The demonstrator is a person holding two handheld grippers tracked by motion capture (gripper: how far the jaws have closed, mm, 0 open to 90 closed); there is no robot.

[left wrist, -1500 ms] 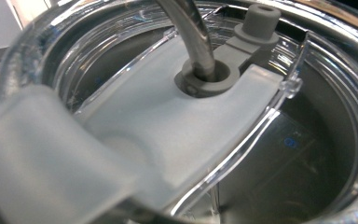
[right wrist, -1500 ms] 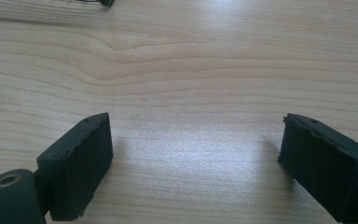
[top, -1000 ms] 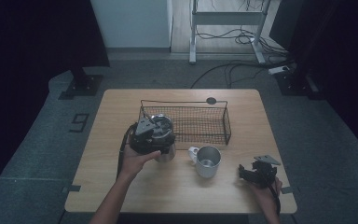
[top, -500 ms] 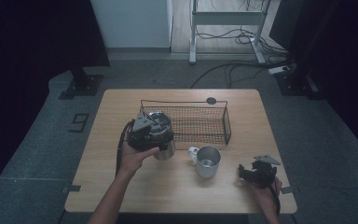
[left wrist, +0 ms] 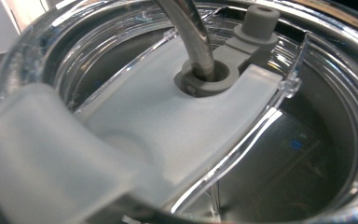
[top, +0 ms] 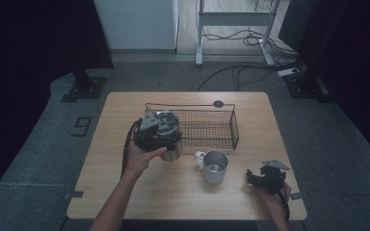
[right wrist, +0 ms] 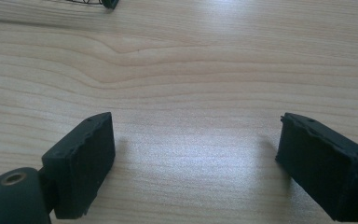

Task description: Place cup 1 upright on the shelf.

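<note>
A steel tumbler (top: 170, 144) with a clear lid (left wrist: 177, 121) and a bent metal straw (left wrist: 191, 37) is held at the left end of the black wire basket (top: 207, 129). My left gripper (top: 163, 131) is shut on its rim, and the lid sits very close in the left gripper view. A steel mug (top: 215, 167) with a white handle stands in front of the basket. My right gripper (top: 250, 177) rests on the table to the mug's right. Its jaws (right wrist: 196, 140) are open on bare wood and have just been closing a little, with nothing between them.
The wooden table (top: 125, 202) has a small black disc (top: 218, 103) behind the basket. The basket's mesh inside looks bare. Dark floor, a metal stand (top: 231, 19) and cables lie beyond the far edge.
The left gripper and the tumbler have edged slightly up and toward the basket. The right hand has stayed where it was.
</note>
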